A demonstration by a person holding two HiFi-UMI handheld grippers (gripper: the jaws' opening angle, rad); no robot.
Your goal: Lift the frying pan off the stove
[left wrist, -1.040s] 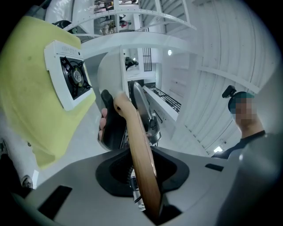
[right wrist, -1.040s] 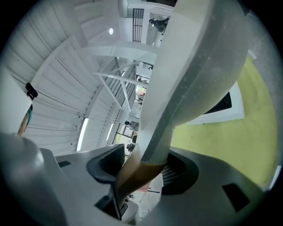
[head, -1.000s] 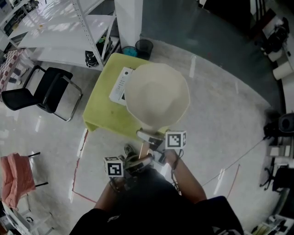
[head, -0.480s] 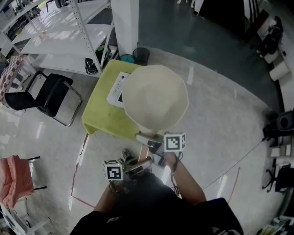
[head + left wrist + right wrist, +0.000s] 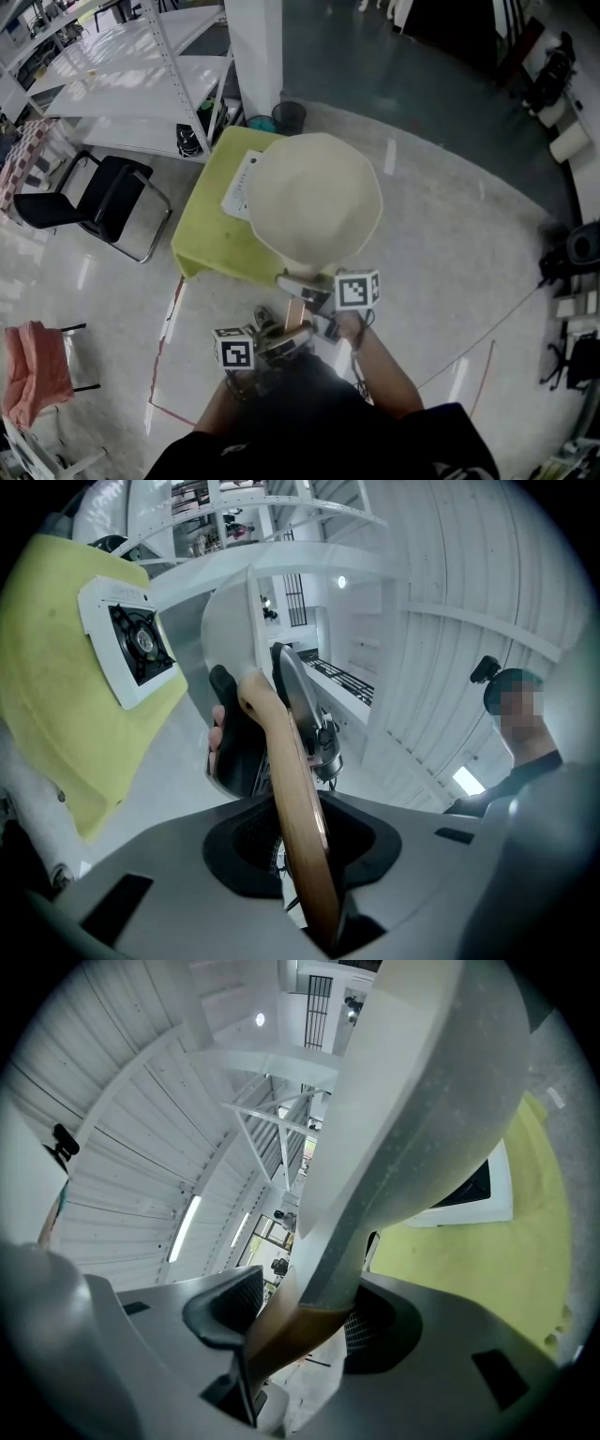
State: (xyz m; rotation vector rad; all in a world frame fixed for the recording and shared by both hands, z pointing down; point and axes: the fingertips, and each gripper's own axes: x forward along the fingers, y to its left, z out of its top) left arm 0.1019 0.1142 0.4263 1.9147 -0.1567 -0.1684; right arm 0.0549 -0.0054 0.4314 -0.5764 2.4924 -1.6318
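A cream frying pan (image 5: 314,197) hangs in the air above the yellow table (image 5: 211,239) and hides most of the white stove (image 5: 240,185). Its wooden handle (image 5: 294,314) runs back toward me. My right gripper (image 5: 309,292) is shut on the handle close to the pan, and my left gripper (image 5: 281,339) is shut on it further back. In the left gripper view the handle (image 5: 295,799) sits between the jaws, with the stove (image 5: 131,639) on the table (image 5: 56,686) beyond. In the right gripper view the pan (image 5: 422,1101) rises from the handle (image 5: 291,1326) over the stove (image 5: 483,1194).
A black chair (image 5: 103,202) stands left of the table. White shelving (image 5: 141,75) and a white pillar (image 5: 253,47) are behind it, with a black bin (image 5: 289,117) by the pillar. A pink cloth (image 5: 37,361) lies at the far left. Red tape (image 5: 164,328) marks the floor.
Both grippers keep their hold on the handle. The pan has drifted slightly toward the far side of the table and covers a little more of the stove.
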